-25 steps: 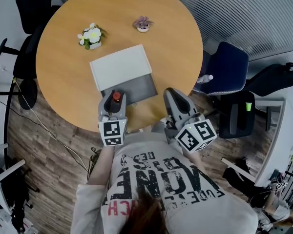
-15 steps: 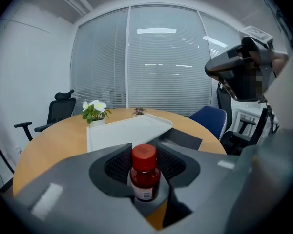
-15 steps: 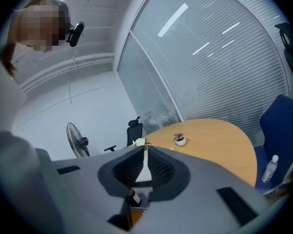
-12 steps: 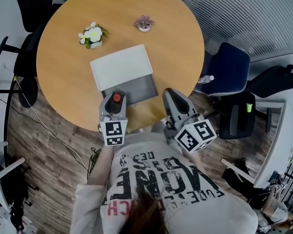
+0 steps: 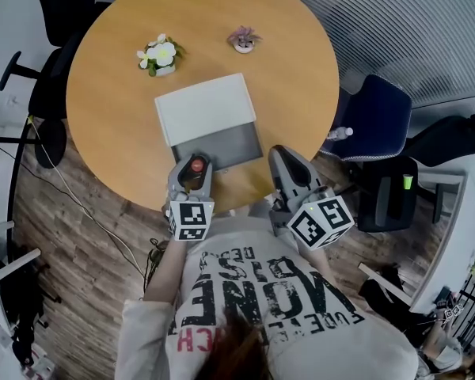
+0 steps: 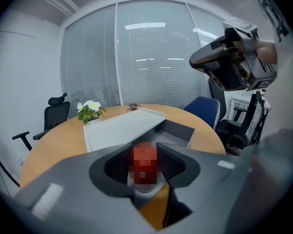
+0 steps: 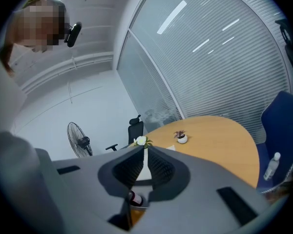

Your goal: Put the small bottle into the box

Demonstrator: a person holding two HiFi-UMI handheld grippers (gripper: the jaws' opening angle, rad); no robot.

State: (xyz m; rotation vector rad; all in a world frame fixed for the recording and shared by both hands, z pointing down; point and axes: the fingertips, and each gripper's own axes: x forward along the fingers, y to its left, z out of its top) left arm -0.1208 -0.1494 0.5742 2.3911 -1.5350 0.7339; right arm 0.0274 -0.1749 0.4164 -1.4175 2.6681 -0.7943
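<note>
Clamping the bottle, the left gripper holds it over the table's near edge, just before the open grey box. The bottle is small, red-capped and pale below. The right gripper has its jaws drawn together on nothing. Two plants sit on the round wooden table. Chairs ring it on a plank floor.

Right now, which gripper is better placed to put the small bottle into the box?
Left. The left gripper is shut on the small bottle, right at the box's open grey end. The right gripper is shut and empty, off to the box's side.
</note>
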